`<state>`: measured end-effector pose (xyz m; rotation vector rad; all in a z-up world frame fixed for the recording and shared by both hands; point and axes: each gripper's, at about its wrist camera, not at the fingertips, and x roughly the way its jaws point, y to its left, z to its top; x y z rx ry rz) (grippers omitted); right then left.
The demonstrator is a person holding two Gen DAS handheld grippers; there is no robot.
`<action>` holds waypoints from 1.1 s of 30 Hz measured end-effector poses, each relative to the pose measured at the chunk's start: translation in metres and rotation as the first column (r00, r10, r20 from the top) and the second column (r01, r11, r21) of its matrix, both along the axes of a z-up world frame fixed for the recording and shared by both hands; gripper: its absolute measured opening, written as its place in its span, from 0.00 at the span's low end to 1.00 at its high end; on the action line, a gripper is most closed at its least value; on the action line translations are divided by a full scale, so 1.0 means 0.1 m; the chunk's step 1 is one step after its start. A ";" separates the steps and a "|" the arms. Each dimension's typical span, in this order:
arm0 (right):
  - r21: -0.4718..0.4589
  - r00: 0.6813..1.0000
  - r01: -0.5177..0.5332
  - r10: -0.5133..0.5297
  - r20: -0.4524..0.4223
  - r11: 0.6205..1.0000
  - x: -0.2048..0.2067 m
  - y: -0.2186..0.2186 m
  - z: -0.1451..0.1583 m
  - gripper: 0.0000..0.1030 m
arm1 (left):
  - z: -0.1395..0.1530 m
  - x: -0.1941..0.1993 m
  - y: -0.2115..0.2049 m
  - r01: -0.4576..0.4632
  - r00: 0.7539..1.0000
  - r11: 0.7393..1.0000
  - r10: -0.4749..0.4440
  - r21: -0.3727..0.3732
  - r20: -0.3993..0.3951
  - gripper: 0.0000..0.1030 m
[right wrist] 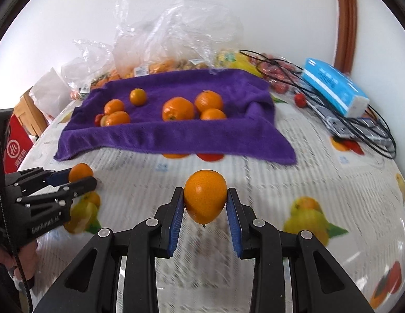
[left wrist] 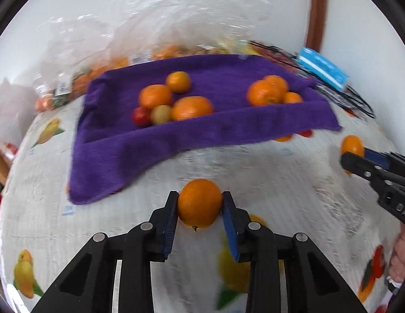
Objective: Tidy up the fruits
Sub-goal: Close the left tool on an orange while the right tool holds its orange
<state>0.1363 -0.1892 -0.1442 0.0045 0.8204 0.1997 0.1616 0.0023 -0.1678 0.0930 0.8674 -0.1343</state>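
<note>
In the left wrist view my left gripper is shut on an orange, blue pads pressing both its sides above the fruit-print tablecloth. My right gripper is shut on a second orange. Each gripper shows in the other's view: the right gripper with its orange at the right edge, the left gripper with its orange at the left. Beyond them a purple towel carries two clusters of oranges, a left cluster with a small red and a greenish fruit, and a right cluster.
Clear plastic bags of fruit stand behind the towel against the white wall. A blue box, black cables and small red tomatoes lie at the back right. A red bag sits off the table's left edge.
</note>
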 end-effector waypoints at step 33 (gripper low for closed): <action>-0.018 0.997 -0.048 0.046 -0.068 0.999 0.33 0.29 -0.21 0.32 | -0.02 0.12 0.32 -0.040 0.999 0.991 0.040 -0.129 -0.004 0.29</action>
